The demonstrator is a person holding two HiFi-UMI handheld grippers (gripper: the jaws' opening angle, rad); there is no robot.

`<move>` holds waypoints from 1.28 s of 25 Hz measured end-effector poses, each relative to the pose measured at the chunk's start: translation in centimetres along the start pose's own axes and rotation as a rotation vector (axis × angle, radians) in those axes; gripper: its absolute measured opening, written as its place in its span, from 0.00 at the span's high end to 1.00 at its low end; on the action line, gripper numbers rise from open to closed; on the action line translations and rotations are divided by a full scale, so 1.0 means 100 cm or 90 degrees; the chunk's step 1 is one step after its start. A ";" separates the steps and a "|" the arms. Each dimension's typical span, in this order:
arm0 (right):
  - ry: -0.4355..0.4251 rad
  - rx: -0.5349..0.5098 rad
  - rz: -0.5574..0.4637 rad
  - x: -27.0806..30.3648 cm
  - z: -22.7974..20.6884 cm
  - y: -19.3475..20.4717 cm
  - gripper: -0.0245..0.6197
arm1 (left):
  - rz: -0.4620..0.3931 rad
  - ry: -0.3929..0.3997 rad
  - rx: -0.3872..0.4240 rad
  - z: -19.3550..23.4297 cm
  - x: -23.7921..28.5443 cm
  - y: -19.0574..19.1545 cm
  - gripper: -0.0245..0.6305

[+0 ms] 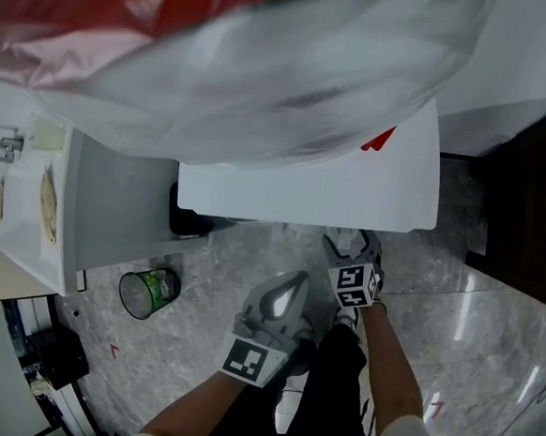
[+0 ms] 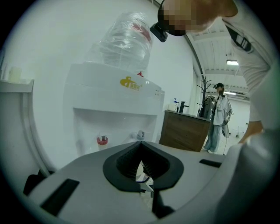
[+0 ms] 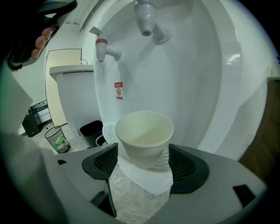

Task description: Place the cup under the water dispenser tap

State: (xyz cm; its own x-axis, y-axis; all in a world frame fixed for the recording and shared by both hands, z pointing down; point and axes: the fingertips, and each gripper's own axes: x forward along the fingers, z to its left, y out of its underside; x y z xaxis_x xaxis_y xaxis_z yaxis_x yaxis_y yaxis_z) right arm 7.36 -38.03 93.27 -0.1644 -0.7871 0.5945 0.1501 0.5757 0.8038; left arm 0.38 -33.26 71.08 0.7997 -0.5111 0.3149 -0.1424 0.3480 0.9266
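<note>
Cup (image 3: 144,131) sits dead centre between the jaws of the right tool (image 3: 143,157), upright, mouth up, long axis vertical. It stands on the white ledge (image 3: 140,179) at the foot of the water dispenser (image 3: 192,87) bay. Right tool is spread wide. The pads flank the cup's lower wall on both sides and look just clear of it, so it reads as not pinched, though the gap is thin.

Key relation: the grey tap (image 3: 146,19) is almost straight above the cup mouth and a little further into the bay. The red tap (image 3: 103,47) is up and off to the left. A white grille (image 3: 108,130) shows just left of and behind the cup. The cup looks lined up with the grey tap, not the red one. Head view hides the cup under the dispenser top, so depth under the spout can't be checked from there.

Left tool (image 2: 142,168) is pressed together with nothing in it. It is held well back from the dispenser and faces its front from a distance. The right hand is clearly the nearer one.

Placement looks done or nearly so. The next move probably calls for pulling the right tool straight back along its own line. Any sideways drift risks a pad clipping the light paper cup and tipping it off the ledge.
</note>
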 end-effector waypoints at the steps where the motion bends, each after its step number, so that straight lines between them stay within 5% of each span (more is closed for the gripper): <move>1: 0.001 0.000 0.003 -0.007 0.001 0.000 0.45 | 0.003 0.002 0.000 -0.002 -0.001 -0.002 0.96; 8: 0.018 0.035 0.003 -0.088 0.013 -0.027 0.45 | 0.018 0.014 -0.002 -0.019 -0.018 -0.030 0.96; 16: -0.018 0.100 -0.091 -0.223 0.040 -0.176 0.48 | -0.002 0.041 0.021 -0.060 -0.063 -0.123 0.96; 26: 0.012 0.110 -0.146 -0.364 0.049 -0.301 0.85 | 0.003 0.076 0.055 -0.124 -0.139 -0.222 0.96; 32: 0.017 0.091 -0.168 -0.416 0.070 -0.338 0.94 | -0.011 0.059 0.044 -0.137 -0.171 -0.260 0.96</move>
State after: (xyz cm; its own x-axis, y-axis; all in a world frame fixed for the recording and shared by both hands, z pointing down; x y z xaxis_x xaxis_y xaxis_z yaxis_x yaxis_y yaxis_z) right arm 2.32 -23.18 41.51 -0.1528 -0.9185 0.3648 -0.0339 0.3737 0.9269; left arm -1.61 -22.82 38.80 0.8527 -0.4400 0.2815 -0.1658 0.2830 0.9447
